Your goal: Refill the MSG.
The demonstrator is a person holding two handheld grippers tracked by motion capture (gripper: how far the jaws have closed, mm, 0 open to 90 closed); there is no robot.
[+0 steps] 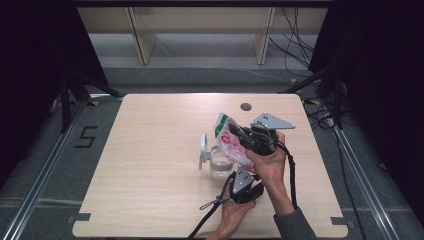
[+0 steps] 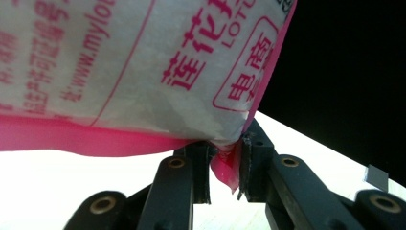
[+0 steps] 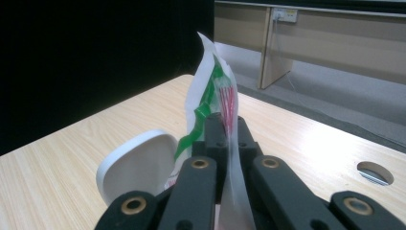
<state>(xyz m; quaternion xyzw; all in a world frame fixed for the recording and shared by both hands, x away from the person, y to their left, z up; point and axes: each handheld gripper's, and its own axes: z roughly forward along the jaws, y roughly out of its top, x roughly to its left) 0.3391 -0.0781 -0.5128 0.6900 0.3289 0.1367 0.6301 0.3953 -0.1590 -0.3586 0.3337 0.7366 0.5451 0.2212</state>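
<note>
A white and pink bag [image 1: 231,142] with red print and a green top hangs tilted over a clear round container [image 1: 220,166], whose white lid [image 1: 204,147] stands open at its left. My right gripper [image 1: 241,134] is shut on the bag's upper part; in the right gripper view the thin bag edge [image 3: 210,100] rises between the closed jaws [image 3: 229,129]. My left gripper [image 1: 248,170] comes up from below and is shut on the bag's lower pink corner [image 2: 225,167], with the printed bag face [image 2: 143,72] just above it.
The light wooden table [image 1: 150,150] has a round hole [image 1: 245,106] near its far edge. Black cables trail from both grippers toward the near edge. The white lid [image 3: 139,167] stands left of the right jaws. Dark stands and cables flank the table.
</note>
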